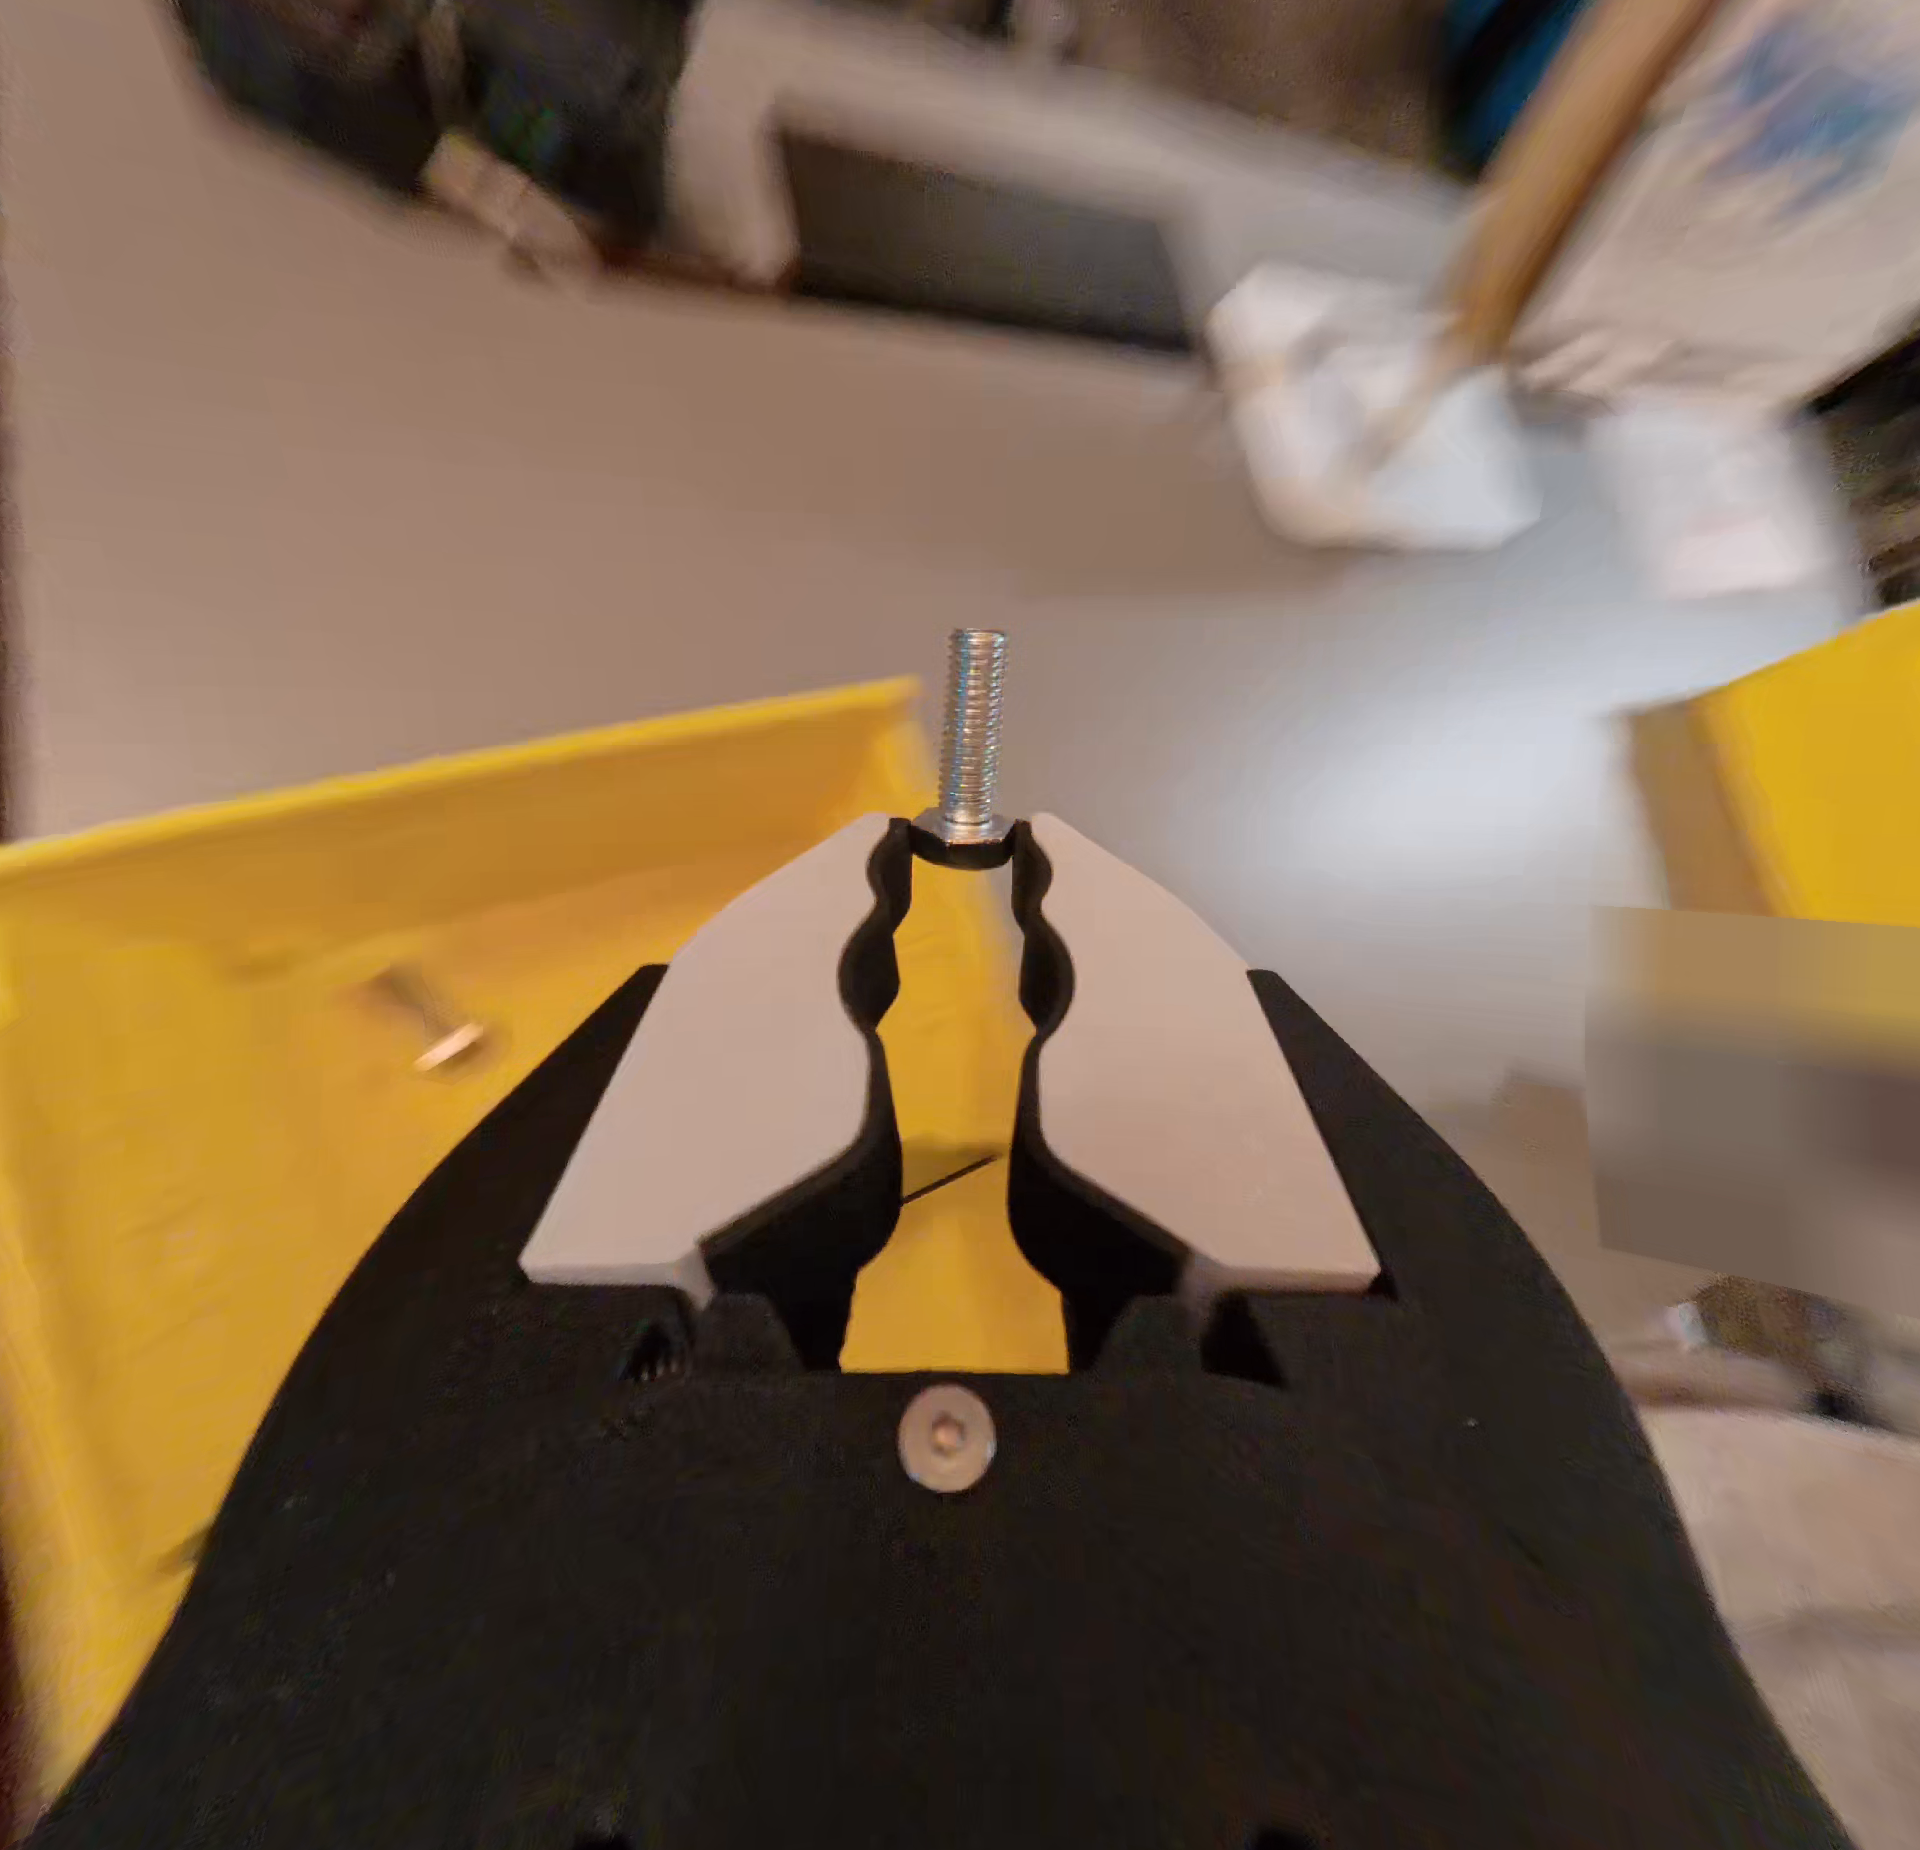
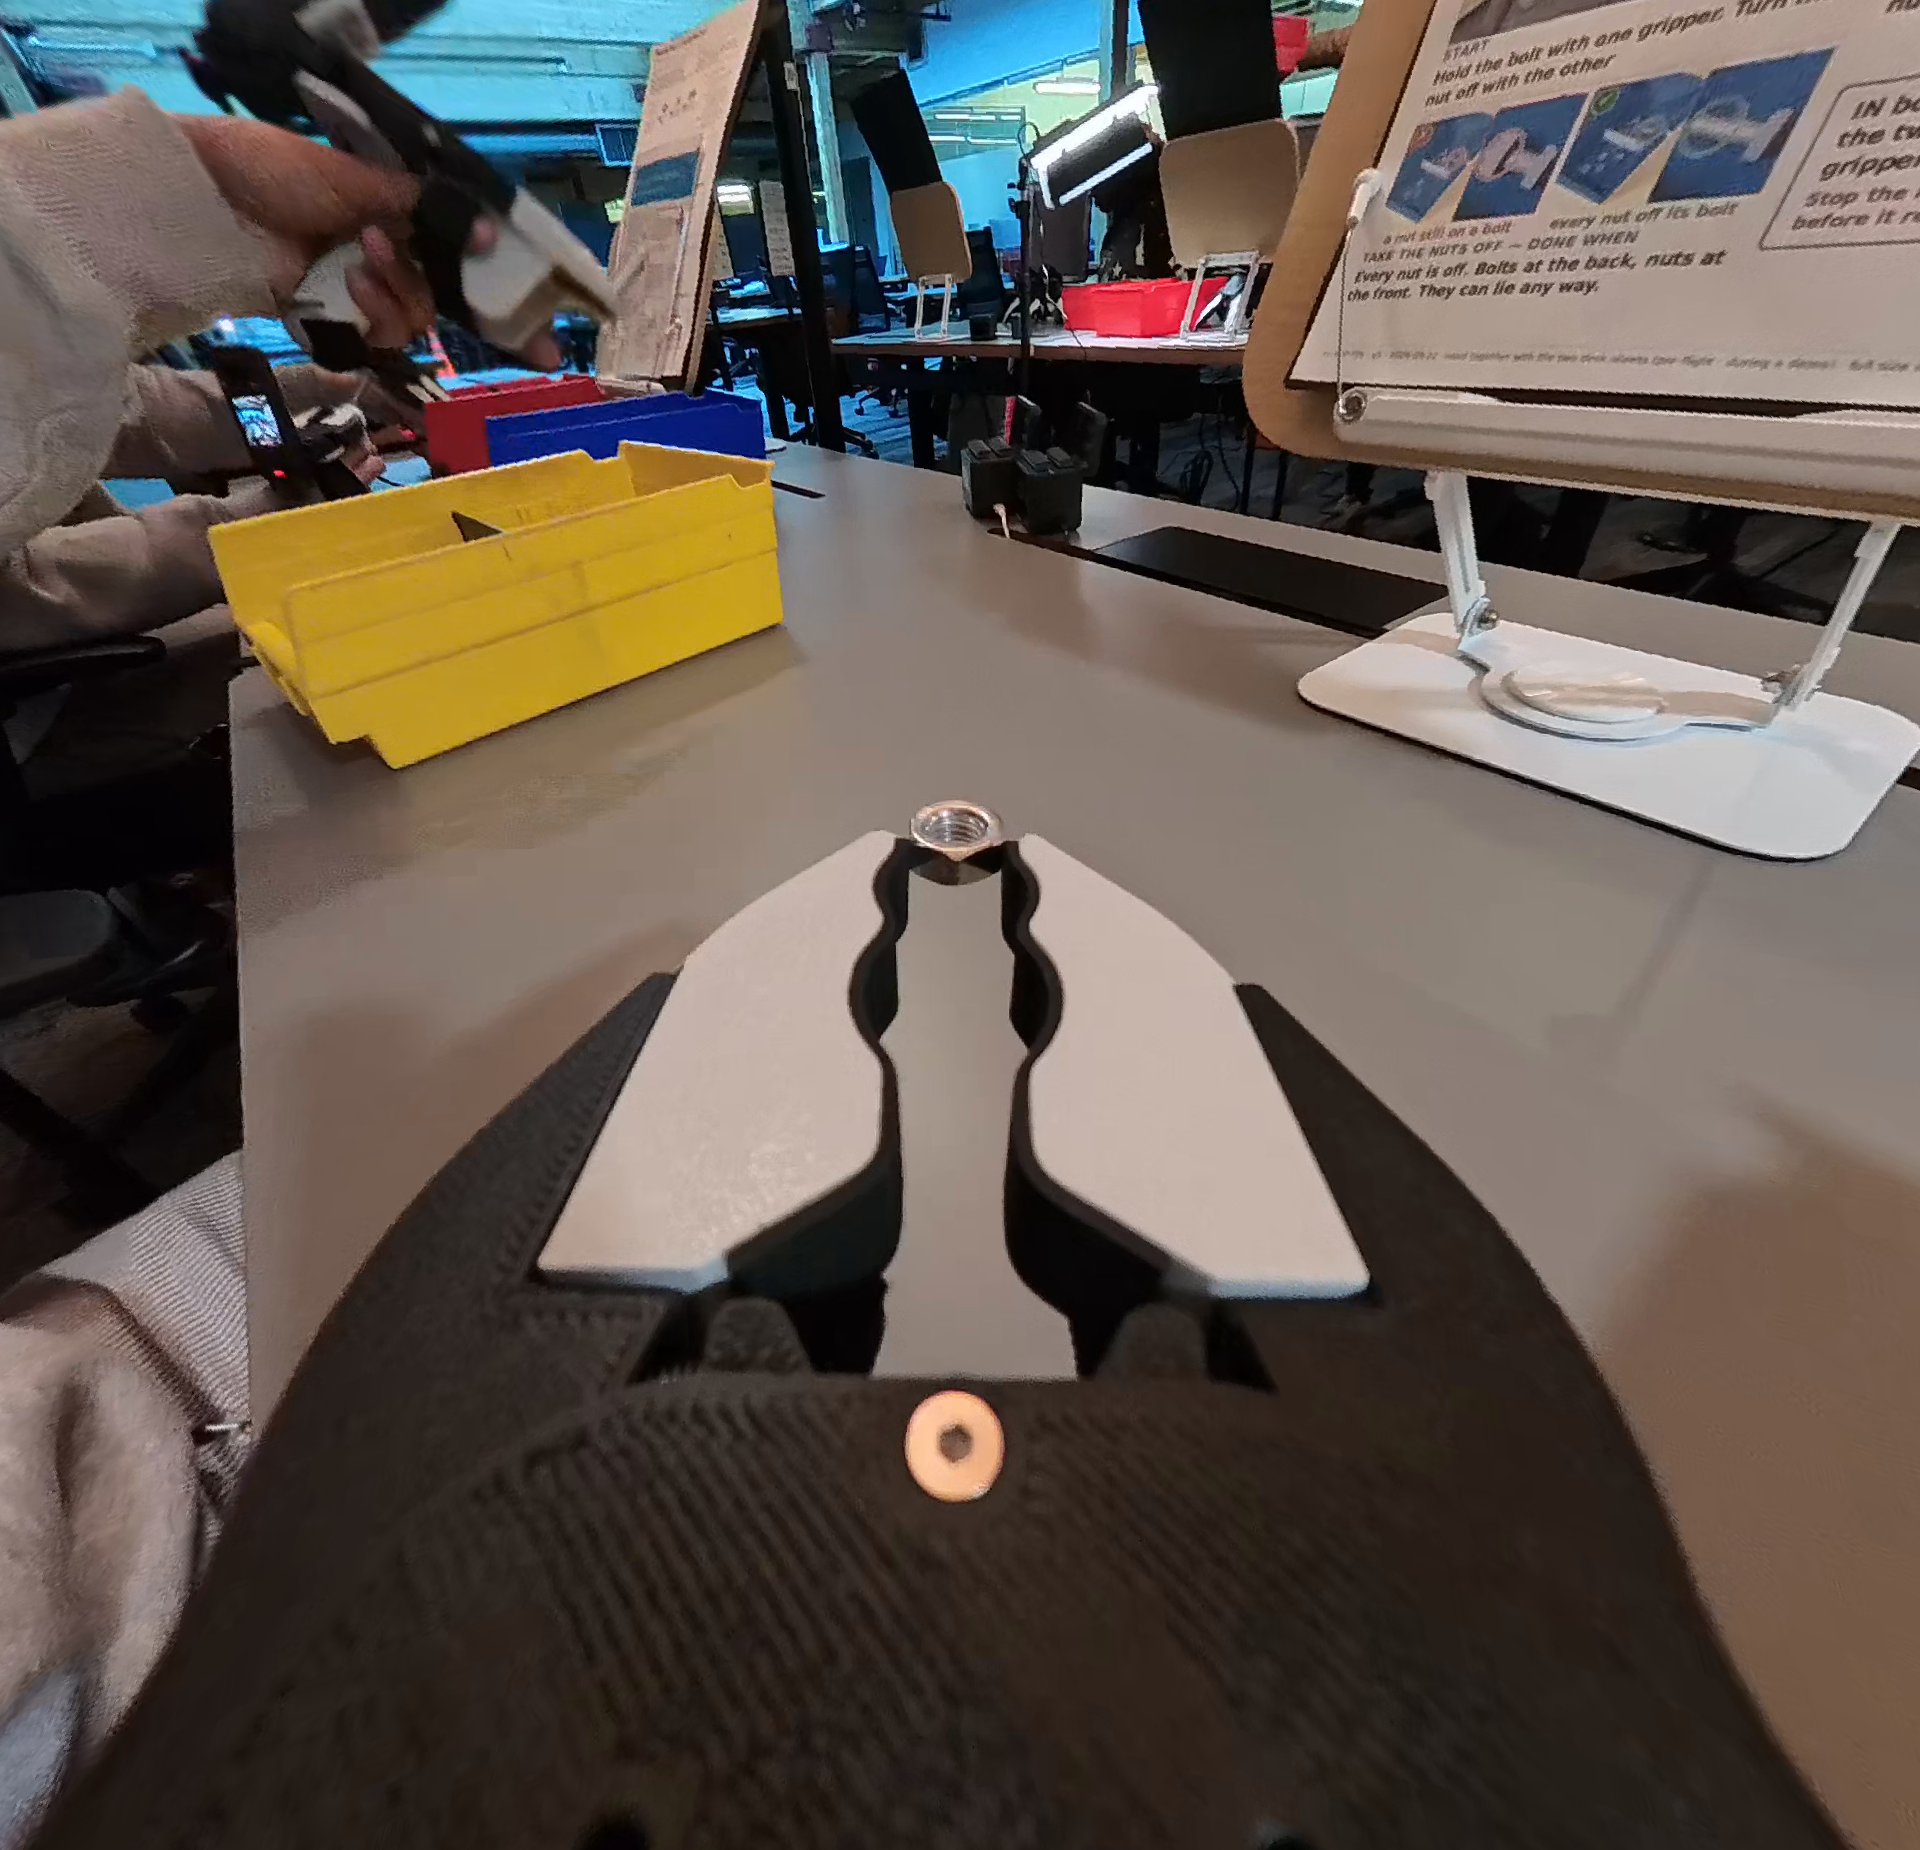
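Note:
My left gripper (image 1: 962, 844) is shut on the hex head of a silver bolt (image 1: 975, 730), whose threaded shaft points straight out past the tips. It hangs over the near corner of a yellow bin (image 1: 312, 917); another bolt (image 1: 431, 1026) lies inside that bin. My right gripper (image 2: 954, 855) is shut on a silver hex nut (image 2: 954, 832), held low over the grey table (image 2: 1143, 917). In the right wrist view the left gripper (image 2: 561, 294) shows far off at upper left, held in a hand above the yellow bin (image 2: 499, 595).
A white stand (image 2: 1621, 730) holding an instruction board (image 2: 1621, 169) is at the right. Blue (image 2: 623, 424) and red (image 2: 488, 418) bins sit behind the yellow one. A second yellow bin edge (image 1: 1829, 772) shows at right in the left wrist view. A person's sleeve (image 2: 94, 273) is at left. Across from one pair of fingers to the other is roughly 50 cm.

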### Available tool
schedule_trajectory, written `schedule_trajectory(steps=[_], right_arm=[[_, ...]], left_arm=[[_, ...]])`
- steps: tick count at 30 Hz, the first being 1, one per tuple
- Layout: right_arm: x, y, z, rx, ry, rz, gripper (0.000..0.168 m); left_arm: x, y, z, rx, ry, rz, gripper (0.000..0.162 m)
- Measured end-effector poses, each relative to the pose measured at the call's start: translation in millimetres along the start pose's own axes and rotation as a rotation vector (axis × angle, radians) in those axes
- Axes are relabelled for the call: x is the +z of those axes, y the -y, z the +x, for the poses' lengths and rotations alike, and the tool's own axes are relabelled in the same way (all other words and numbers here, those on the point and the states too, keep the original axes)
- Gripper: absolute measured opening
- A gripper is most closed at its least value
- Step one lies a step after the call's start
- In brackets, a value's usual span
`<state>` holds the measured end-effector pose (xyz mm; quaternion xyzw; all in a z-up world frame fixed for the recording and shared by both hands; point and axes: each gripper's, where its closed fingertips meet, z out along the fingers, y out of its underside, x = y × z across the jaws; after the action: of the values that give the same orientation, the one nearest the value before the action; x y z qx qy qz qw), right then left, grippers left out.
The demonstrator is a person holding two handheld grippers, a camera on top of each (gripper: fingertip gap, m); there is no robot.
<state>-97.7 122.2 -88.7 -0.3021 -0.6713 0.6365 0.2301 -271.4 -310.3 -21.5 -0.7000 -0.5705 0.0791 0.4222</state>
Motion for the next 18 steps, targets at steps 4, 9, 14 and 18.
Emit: schedule_trajectory(steps=[4, 9, 14, 18], right_arm=[[-3, 7, 0, 0.036, 0.012, 0.025, 0.017], [-17, 18, 8, 0.106, 0.005, 0.073, 0.017], [-34, 24, 21, 0.127, -0.031, 0.105, 0.017], [-36, 20, 31, 0.123, -0.06, 0.093, 0.017]], left_arm=[[-6, 12, 154, 0.122, -0.248, 0.315, 0.02], [33, -39, 312, 0.223, -0.466, 0.55, 0.02], [105, -121, 386, 0.194, -0.605, 0.544, 0.019], [137, -160, 392, 0.386, -0.57, 0.549, 0.02]])
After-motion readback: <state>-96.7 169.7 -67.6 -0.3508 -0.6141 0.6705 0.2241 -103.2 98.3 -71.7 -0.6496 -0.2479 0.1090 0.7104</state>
